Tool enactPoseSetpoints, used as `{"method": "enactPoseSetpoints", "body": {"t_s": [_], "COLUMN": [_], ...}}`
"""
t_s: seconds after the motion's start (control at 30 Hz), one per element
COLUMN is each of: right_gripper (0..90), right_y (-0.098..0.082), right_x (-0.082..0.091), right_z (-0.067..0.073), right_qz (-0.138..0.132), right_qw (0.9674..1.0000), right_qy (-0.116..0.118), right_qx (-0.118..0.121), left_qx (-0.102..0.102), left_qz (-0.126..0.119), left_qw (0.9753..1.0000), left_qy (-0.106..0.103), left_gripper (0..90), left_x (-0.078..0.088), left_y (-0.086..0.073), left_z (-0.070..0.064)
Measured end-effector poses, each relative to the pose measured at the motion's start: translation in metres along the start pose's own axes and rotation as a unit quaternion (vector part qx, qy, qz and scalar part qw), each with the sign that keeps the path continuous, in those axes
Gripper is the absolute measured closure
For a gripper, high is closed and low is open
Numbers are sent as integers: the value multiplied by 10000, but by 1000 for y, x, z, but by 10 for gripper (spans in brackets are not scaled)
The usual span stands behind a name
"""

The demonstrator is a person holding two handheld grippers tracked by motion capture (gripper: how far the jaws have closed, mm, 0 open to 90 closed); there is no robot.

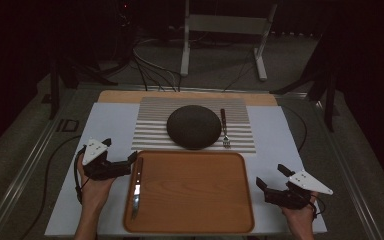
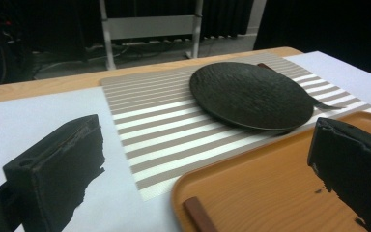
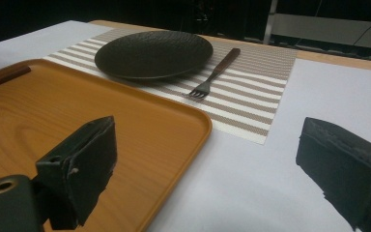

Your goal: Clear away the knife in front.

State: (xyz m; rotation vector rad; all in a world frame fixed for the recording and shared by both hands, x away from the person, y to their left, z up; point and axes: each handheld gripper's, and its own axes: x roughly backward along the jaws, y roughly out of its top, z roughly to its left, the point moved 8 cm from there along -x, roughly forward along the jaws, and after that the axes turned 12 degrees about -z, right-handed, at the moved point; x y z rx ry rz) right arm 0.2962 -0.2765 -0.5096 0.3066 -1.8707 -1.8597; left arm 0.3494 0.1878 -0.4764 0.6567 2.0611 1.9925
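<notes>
Lying along the left inner edge of the wooden tray, blade toward the person and brown handle pointing away: the knife. Just beside that handle, hovering with jaws spread wide and empty, the left gripper; handle tip seen low between those jaws in the left gripper view. Beyond the tray's far rim, touching it, a striped placemat carrying a dark round plate at its middle. Close to the plate's right side, a fork, tines toward the tray, handle away. Well apart from the knife, off the tray's right edge over the white table cover, the right gripper, jaws likewise wide apart, holding nothing.
</notes>
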Motion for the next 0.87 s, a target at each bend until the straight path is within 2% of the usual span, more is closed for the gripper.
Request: {"method": "enactPoseSetpoints", "body": {"t_s": [0.23,0.87], "right_gripper": [73,72], "right_y": [1,2], "right_x": [1,0], "right_z": [0,2], "right_qz": [-29,-31], "right_qw": [10000,10000], "right_qy": [3,31], "right_qx": [9,55], "left_qx": [65,99], "left_qz": [-177,-414], "left_qw": [9998,9985], "left_qy": [115,353], "left_gripper": [0,0], "left_x": [10,24], "left_y": [-2,0], "left_z": [9,24]}}
